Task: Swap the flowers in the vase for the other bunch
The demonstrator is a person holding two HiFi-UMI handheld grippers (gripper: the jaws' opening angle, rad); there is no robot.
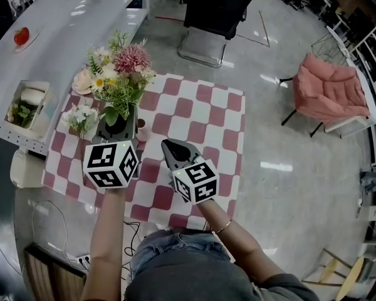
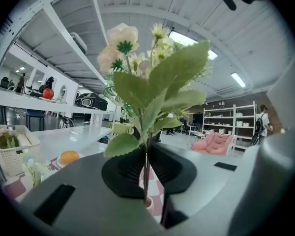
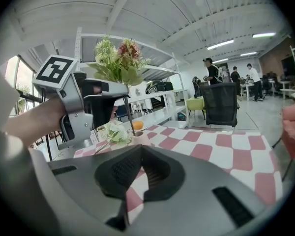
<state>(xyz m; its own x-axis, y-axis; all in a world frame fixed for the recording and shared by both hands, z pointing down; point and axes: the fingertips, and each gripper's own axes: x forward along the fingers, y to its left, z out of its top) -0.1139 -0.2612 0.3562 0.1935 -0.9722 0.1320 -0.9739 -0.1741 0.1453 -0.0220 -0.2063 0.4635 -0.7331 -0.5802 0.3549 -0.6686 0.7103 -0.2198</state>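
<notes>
Left tongs (image 1: 116,125) clamped on mixed bunch (image 1: 119,68), stems upright, ends at the vase (image 1: 142,130) mouth. White bunch (image 1: 80,116) lies flat on bench (image 1: 207,124), frame left, nearer left tongs. Right tongs (image 1: 175,150) closed, empty.

The left hand-held gripper (image 1: 117,129) and the right hand-held gripper (image 1: 170,147), at its three o'clock, had grey bodies, black ribbed pads (image 2: 123,176) and a white cube (image 1: 111,163) of black square markers each. The person wore blue jeans (image 1: 175,251), a grey top (image 1: 263,288) and a thin bangle (image 1: 224,226).
</notes>
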